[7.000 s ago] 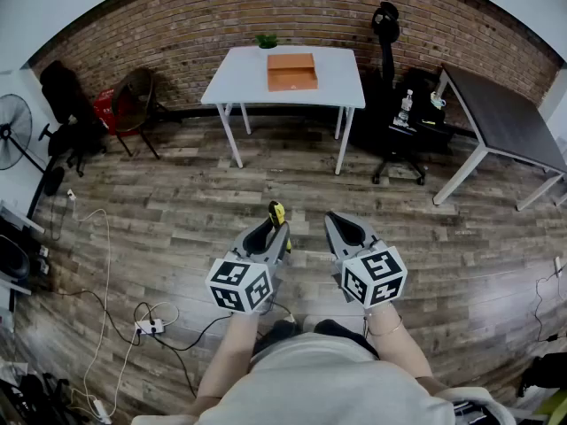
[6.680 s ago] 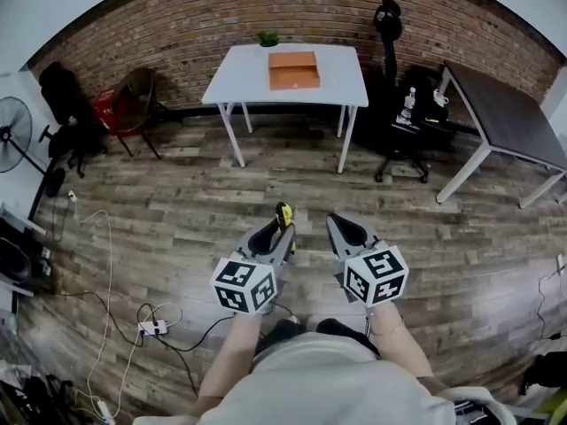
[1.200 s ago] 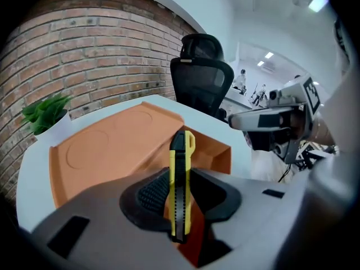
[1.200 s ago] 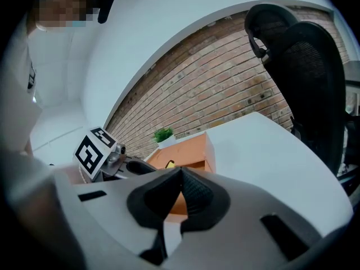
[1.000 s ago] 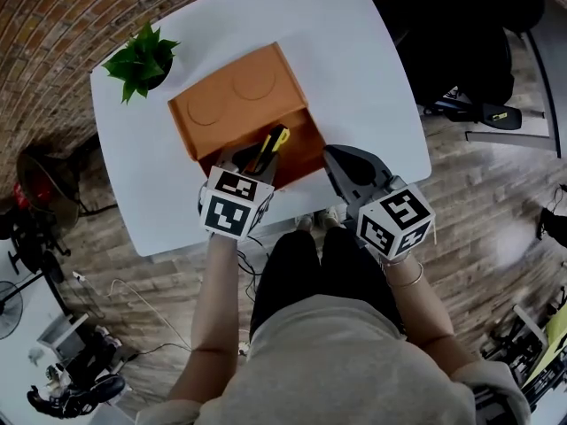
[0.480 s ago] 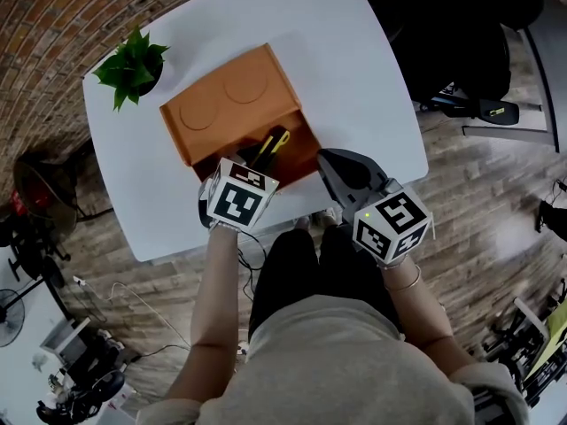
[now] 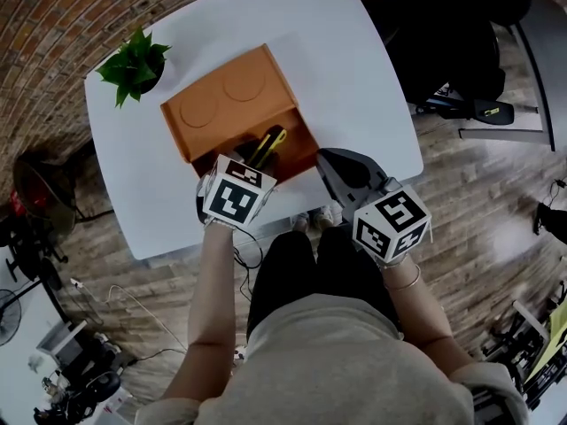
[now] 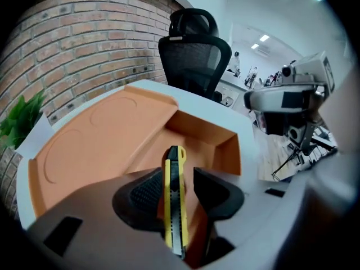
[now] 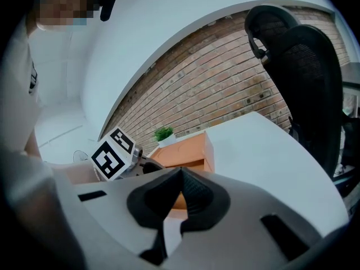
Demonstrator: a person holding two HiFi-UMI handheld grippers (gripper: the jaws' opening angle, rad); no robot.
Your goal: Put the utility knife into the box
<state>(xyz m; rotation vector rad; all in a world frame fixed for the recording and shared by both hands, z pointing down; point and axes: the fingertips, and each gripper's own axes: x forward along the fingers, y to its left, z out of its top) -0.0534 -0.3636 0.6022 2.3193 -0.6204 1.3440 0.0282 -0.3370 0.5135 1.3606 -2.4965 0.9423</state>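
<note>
The yellow and black utility knife [image 7: 267, 146] lies lengthwise between the jaws of my left gripper [image 7: 255, 161], its tip over the open compartment of the orange box [image 7: 232, 104]. In the left gripper view the knife [image 8: 175, 198] leans on the left pad, a gap shows on its right side, and the jaws are opening. The left gripper [image 8: 180, 180] hangs over the near end of the box [image 8: 101, 134]. My right gripper [image 7: 330, 160] is shut and empty at the table's front edge, right of the box; its tips [image 9: 180, 176] meet.
The box sits on a white table [image 7: 354, 51] with a potted plant [image 7: 135, 60] at its far left corner. A black office chair [image 7: 452, 34] stands right of the table. Wood floor surrounds it.
The left gripper's jaws have spread off the knife, which stays over the box's open compartment. The right gripper has hardly moved.
</note>
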